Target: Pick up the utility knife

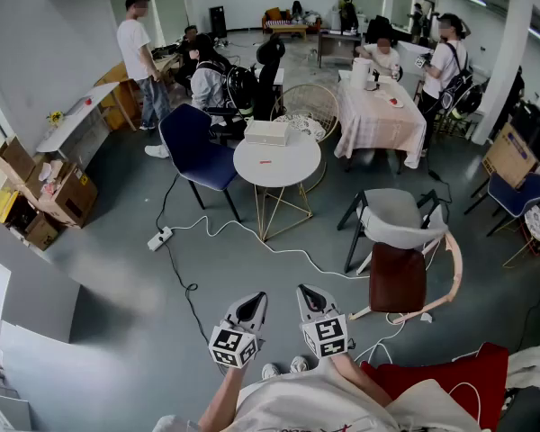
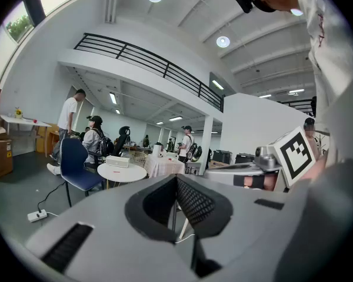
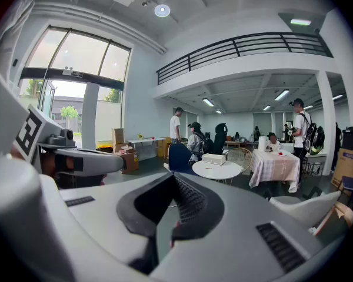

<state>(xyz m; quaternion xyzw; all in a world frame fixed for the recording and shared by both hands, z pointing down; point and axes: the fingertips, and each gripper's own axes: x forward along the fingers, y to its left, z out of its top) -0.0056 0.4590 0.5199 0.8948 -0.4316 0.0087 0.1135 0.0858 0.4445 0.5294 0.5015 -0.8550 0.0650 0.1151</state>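
A small red thing, likely the utility knife, lies on the round white table across the room, beside a white box. Both grippers are held close to the person's body, far from that table. The left gripper and the right gripper point toward the table side by side, each shut with nothing between the jaws. In the left gripper view the left gripper has the table beyond it. The right gripper faces the table and the red thing.
A blue chair stands left of the round table, and a grey and brown chair stands to the right. A power strip and white cable lie on the floor between. People sit and stand beyond; a cloth-covered table is behind.
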